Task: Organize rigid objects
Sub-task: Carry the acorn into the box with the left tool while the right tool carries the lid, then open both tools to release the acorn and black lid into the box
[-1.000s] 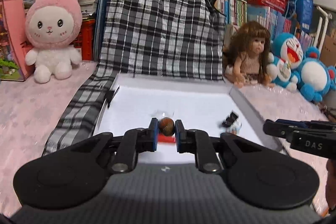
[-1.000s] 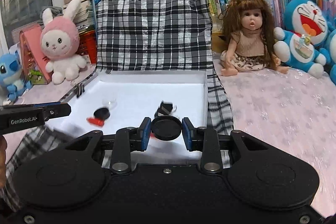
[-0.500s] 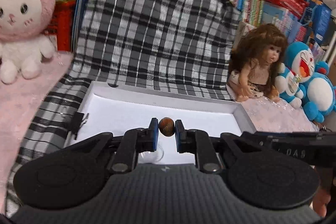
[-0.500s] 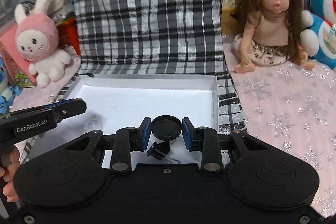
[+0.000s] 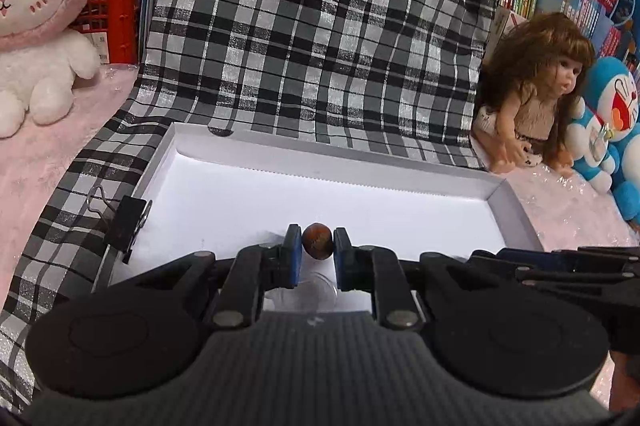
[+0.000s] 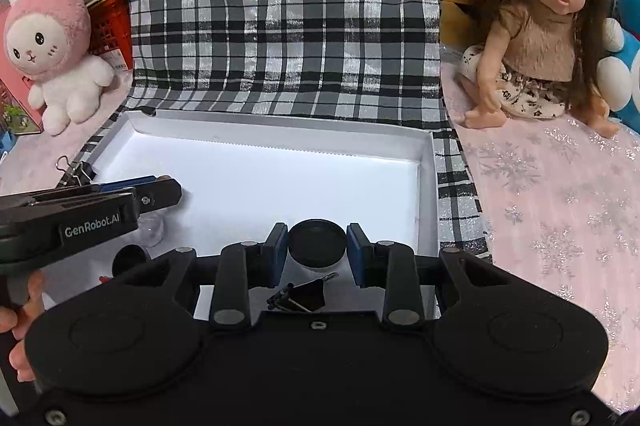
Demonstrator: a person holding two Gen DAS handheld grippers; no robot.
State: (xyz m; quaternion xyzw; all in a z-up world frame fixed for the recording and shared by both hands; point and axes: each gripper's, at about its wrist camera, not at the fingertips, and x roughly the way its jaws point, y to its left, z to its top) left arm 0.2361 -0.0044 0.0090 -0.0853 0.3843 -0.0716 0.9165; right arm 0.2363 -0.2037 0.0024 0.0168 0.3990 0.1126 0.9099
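While the left gripper (image 5: pixel 317 246) pinches a brown nut (image 5: pixel 317 240) and the right gripper (image 6: pixel 317 246) clamps a black round lid (image 6: pixel 317 243), both hover over the white tray's (image 6: pixel 427 186) near edge; carrying is underway, and next comes choosing spots to set them down.

Woven plaid cloth (image 6: pixel 280 26), matt white cardboard tray (image 6: pixel 426 186), fluffy plush rabbit (image 6: pixel 52 38).

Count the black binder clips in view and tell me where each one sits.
2. One binder clip is clamped on the white tray's left rim. The other binder clip lies loose on the tray floor just below the right gripper. The grippers may hide more.
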